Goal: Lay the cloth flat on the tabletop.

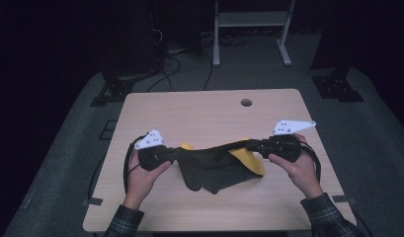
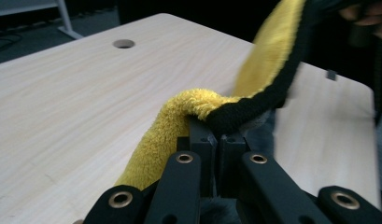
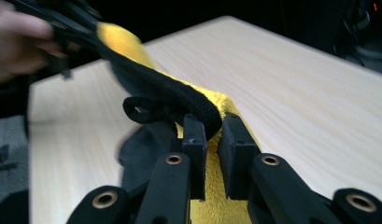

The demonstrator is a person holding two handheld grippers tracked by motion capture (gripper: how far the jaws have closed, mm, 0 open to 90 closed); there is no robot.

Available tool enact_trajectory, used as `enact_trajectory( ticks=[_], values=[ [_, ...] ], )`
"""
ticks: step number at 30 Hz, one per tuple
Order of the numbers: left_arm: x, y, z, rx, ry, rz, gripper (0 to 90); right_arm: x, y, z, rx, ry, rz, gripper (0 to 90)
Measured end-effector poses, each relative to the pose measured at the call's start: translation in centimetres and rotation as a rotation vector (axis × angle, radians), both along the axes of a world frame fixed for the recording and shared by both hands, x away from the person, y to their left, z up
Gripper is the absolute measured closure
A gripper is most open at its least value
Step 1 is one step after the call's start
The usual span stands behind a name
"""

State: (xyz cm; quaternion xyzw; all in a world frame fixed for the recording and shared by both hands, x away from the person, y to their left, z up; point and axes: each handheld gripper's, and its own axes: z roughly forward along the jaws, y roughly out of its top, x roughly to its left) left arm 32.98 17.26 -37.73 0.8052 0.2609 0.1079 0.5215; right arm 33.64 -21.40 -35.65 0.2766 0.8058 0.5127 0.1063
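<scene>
A fleece cloth, yellow on one face and dark grey on the other with a black trimmed edge, hangs stretched between my two grippers just above the wooden table. My left gripper is shut on its left end. In the left gripper view the jaws pinch the black trim where the yellow fleece folds over. My right gripper is shut on the right end. In the right gripper view its jaws clamp the black edge, and the cloth runs off toward the other hand.
A round cable hole sits near the table's far edge. Behind the table stand a white frame, black stand bases and loose cables on the grey floor. Bare wood lies behind the cloth.
</scene>
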Motion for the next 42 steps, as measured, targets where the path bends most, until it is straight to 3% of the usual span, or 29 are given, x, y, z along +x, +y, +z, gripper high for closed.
enact_trajectory(
  ticks=[1,4,5,6,7,8,10,14,15,19,21,24,25,26,27,31,33,35,37,41,42],
  values=[
    [-0.1,-0.2,-0.3,0.006,0.009,-0.006,87.5,0.7,-0.1,-0.7,-0.013,0.028,-0.013,80.4],
    [0.2,-0.4,-1.1,0.011,0.033,-0.005,87.4,1.3,-0.2,-1.7,-0.038,0.055,-0.034,80.0],
    [0.6,-0.7,-2.1,0.015,0.066,-0.006,87.4,2.1,-0.2,-2.9,-0.057,0.085,-0.054,79.4],
    [0.6,-0.7,-2.1,0.015,0.066,-0.006,87.4,2.1,-0.2,-2.9,-0.057,0.085,-0.054,79.4],
    [1.1,-1.0,-3.1,0.022,0.102,-0.004,87.3,2.7,-0.3,-4.1,-0.089,0.111,-0.076,78.1],
    [1.1,-1.0,-3.1,0.022,0.102,-0.004,87.3,2.9,-0.3,-4.5,-0.101,0.124,-0.087,77.3],
    [1.6,-1.4,-4.1,0.025,0.150,-0.004,87.3,3.3,-0.4,-5.3,-0.116,0.149,-0.106,77.3],
    [2.6,-2.3,-5.5,0.076,0.190,0.011,87.1,4.4,-0.6,-7.3,-0.172,0.193,-0.172,74.4],
    [2.8,-2.4,-5.8,0.083,0.199,0.019,87.0,4.6,-0.9,-7.6,-0.190,0.189,-0.219,74.2],
    [3.3,-2.8,-6.6,0.098,0.224,0.025,87.0,4.0,-1.7,-7.1,-0.159,0.167,-0.227,73.0],
    [3.3,-2.9,-6.7,0.105,0.227,0.019,87.0,2.9,-1.3,-6.4,-0.123,0.147,-0.175,71.7],
    [3.2,-3.0,-6.9,0.107,0.230,0.012,87.0,2.3,-0.3,-6.1,-0.115,0.137,-0.130,69.5],
    [2.9,-3.0,-7.1,0.110,0.237,0.004,87.0,1.9,1.2,-6.1,-0.121,0.125,-0.083,67.1],
    [2.9,-3.0,-7.1,0.110,0.237,0.004,87.0,1.9,1.2,-6.1,-0.121,0.125,-0.083,67.1],
    [2.8,-3.0,-7.1,0.116,0.237,0.000,86.9,1.9,2.8,-6.2,-0.142,0.107,-0.056,64.6],
    [2.6,-2.9,-7.3,0.116,0.245,-0.002,86.9,2.2,4.9,-6.7,-0.171,0.088,-0.034,62.7],
    [2.6,-2.8,-7.3,0.117,0.245,-0.003,87.0,3.2,7.1,-7.5,-0.197,0.070,-0.019,61.2],
    [2.6,-2.8,-7.3,0.117,0.244,-0.006,87.0,3.4,7.6,-7.7,-0.210,0.067,-0.020,60.3],
    [2.6,-2.9,-7.4,0.121,0.243,-0.014,87.1,4.4,9.1,-9.0,-0.298,0.043,-0.036,57.5],
    [2.5,-3.1,-7.4,0.128,0.244,-0.024,87.2,5.2,9.8,-9.9,-0.339,0.044,-0.059,58.0],
    [2.5,-3.2,-7.4,0.132,0.241,-0.026,87.3,5.5,10.0,-10.2,-0.342,0.054,-0.069,61.8]
  ],
)
